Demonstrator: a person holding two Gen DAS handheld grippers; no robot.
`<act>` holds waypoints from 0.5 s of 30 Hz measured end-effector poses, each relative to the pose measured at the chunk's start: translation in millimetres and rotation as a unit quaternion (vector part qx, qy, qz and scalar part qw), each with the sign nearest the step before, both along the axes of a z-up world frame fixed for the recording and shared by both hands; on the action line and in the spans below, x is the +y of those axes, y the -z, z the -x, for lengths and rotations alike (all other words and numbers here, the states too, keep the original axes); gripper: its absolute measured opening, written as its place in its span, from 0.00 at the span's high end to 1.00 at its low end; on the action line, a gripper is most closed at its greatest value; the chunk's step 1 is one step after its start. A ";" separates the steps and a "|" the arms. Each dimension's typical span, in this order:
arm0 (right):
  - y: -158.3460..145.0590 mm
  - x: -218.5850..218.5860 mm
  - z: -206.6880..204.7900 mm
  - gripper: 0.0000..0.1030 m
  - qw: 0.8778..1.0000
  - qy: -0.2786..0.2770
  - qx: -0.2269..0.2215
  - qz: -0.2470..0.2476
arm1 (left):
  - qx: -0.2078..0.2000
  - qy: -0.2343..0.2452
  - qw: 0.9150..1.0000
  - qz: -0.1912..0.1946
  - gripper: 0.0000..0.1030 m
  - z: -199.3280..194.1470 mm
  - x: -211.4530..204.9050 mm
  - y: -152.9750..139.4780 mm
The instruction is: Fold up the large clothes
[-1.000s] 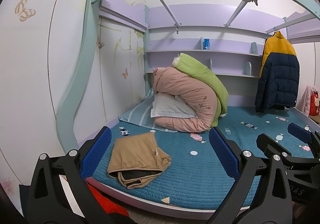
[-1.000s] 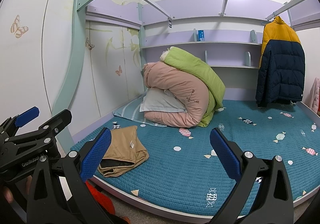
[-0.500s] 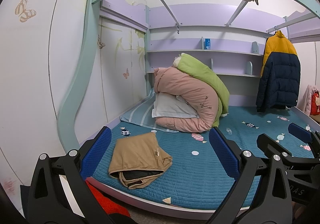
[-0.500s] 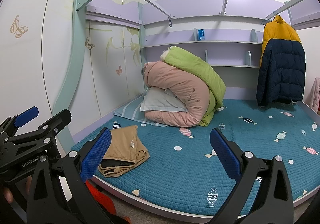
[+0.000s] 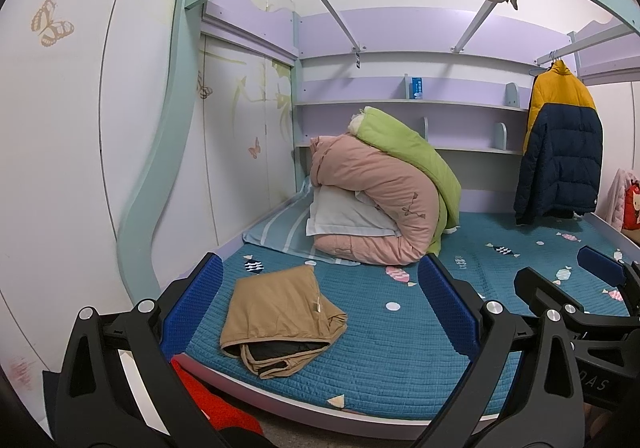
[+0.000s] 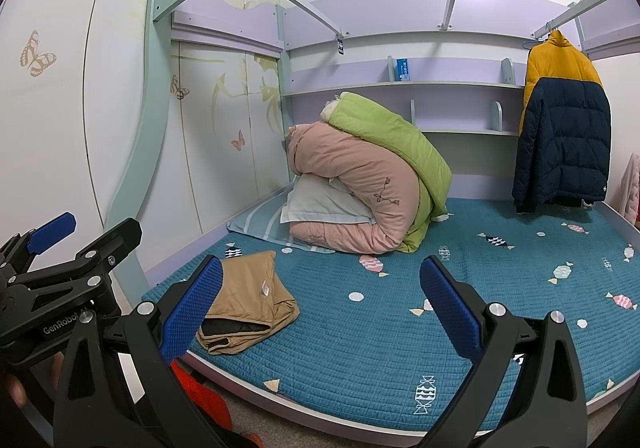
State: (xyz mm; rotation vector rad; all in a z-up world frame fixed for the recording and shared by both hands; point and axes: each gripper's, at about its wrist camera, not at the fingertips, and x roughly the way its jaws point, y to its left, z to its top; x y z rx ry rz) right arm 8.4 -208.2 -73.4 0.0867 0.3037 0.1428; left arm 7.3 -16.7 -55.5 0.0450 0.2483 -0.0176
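Observation:
A tan garment with a dark lining point(image 5: 280, 316) lies folded near the front left edge of the teal bedspread point(image 5: 400, 348); it also shows in the right wrist view point(image 6: 252, 300). My left gripper point(image 5: 320, 304) is open and empty, held in front of the bed, short of the garment. My right gripper point(image 6: 320, 304) is open and empty, further right. Each gripper shows at the edge of the other's view: the right one point(image 5: 600, 276) and the left one point(image 6: 52, 232).
A rolled pink and green duvet point(image 5: 384, 200) with a pillow lies at the bed's back left. A yellow and navy jacket point(image 5: 560, 140) hangs at the right. Shelves run along the back wall. A red item point(image 5: 216, 400) lies on the floor below the bed edge.
Both views have shifted very slightly; the garment and both grippers stay as they were.

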 end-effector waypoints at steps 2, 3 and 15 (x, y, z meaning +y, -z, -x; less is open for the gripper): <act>0.2 0.3 -0.1 0.07 1.000 0.000 0.000 0.000 | 0.000 0.000 1.000 0.000 0.05 0.0 -0.4 0.0; 0.1 0.1 -0.1 0.07 1.000 0.000 0.001 0.000 | 0.000 -0.001 1.000 0.000 0.05 -0.1 0.0 0.0; -0.2 0.5 0.4 0.07 1.000 0.000 0.000 0.000 | 0.000 -0.001 1.000 0.000 0.05 -0.8 3.8 -0.3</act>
